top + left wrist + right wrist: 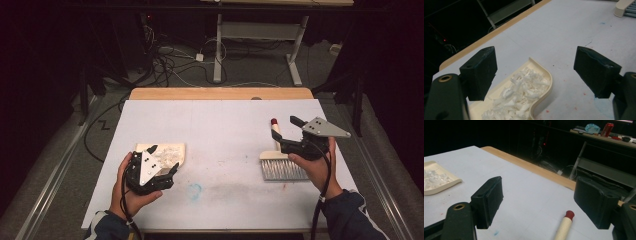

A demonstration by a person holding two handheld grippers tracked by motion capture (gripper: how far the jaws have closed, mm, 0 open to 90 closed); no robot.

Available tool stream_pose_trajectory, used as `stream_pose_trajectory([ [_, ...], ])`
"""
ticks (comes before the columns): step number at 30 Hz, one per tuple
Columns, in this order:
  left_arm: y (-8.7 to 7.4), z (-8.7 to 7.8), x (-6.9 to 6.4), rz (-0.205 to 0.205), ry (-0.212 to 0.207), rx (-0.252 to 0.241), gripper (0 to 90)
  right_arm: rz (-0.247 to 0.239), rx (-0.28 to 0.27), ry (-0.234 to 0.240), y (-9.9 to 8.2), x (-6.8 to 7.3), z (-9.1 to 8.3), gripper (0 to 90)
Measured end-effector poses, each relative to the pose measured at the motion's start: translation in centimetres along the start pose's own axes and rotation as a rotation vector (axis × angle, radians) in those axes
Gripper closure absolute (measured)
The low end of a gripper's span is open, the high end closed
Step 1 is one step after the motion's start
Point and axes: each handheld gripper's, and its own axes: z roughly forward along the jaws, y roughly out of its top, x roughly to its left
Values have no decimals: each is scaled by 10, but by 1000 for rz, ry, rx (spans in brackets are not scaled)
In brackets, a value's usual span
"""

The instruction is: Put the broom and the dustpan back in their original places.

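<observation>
Matte white table [220,130]; both jaws apart: cream dustpan [541,72] of white shreds [519,95], red-tipped brush [277,160].

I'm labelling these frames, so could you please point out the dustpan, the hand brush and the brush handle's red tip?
Dustpan [541,68]: left gripper view, on its cream curved rim.
Hand brush [284,170]: high view, on the grey bristles.
Red tip [569,214]: right gripper view, on the cap at the handle's end.
</observation>
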Motion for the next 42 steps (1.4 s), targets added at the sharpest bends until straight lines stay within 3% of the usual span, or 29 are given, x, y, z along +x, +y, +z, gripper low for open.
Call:
stream_pose_trajectory([
  [5,-4,-1,-2,20,7,-31,178,-37,19,19,-3,9,-1,194],
  [6,-4,-1,-2,22,-8,-19,178,-41,12,16,-4,11,-2,195],
  [15,-7,4,-15,80,5,14,156,-65,1,33,-11,23,-12,178],
  [25,-14,5,-24,95,-3,17,156,-107,-6,25,-23,36,-19,190],
  [42,-25,3,-30,130,-6,7,156,-142,-2,37,-39,47,-36,195],
])
